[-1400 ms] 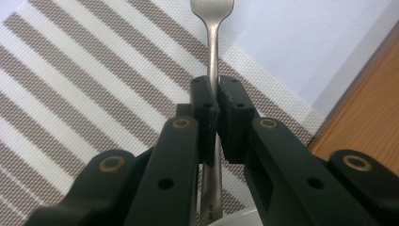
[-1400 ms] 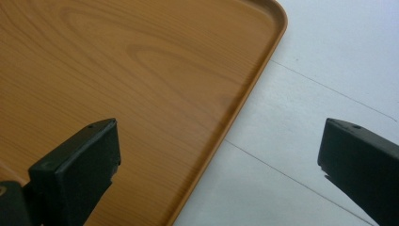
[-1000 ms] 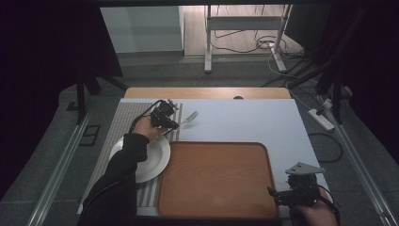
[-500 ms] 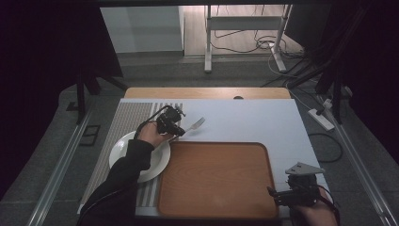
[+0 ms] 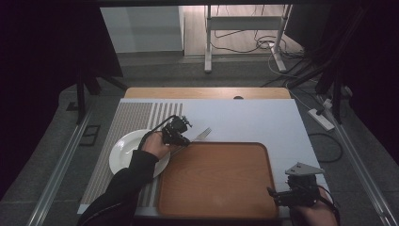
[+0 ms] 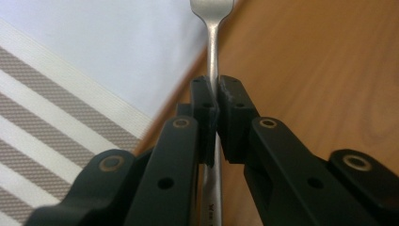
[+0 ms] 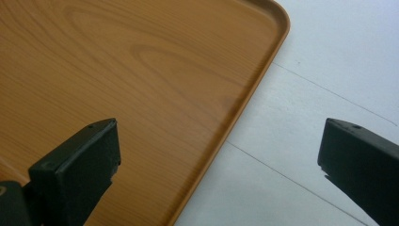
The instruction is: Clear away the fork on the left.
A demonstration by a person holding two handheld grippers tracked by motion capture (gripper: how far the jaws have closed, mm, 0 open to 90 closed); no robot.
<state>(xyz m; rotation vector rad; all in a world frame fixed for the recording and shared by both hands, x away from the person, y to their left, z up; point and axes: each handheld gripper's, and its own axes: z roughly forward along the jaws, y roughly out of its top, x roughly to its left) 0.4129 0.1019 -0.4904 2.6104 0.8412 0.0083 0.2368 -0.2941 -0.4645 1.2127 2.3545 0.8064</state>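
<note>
- Left gripper view puts us right behind the left gripper [image 6: 214, 101]: its two black jaws are pressed together on the handle of a fork [image 6: 212, 56], so we hold the fork clamped by its shaft, with the tines end pointing away from us.
- From the high view we see that same left gripper [image 5: 176, 132] carrying the fork [image 5: 201, 135] just above the far left corner of the wooden tray [image 5: 221, 181], the fork's head sticking out to the right of the jaws.
- Under the held fork, the left gripper view shows the edge of the tray [image 6: 329, 75] on one side and the white table surface with its striped mat [image 6: 51, 117] on the other.
- Just to the left of our left hand [image 5: 153, 146] sits a white plate [image 5: 124, 150] on the striped mat, partly covered by the sleeve.
- Our right gripper [image 7: 219, 155] stands wide, nothing between its jaws; it looks down on the rim of the tray and the white table [image 7: 339, 61] beside it.
- At the high view's lower right, the right gripper [image 5: 299, 190] sits at the tray's near right corner, well apart from the fork.
</note>
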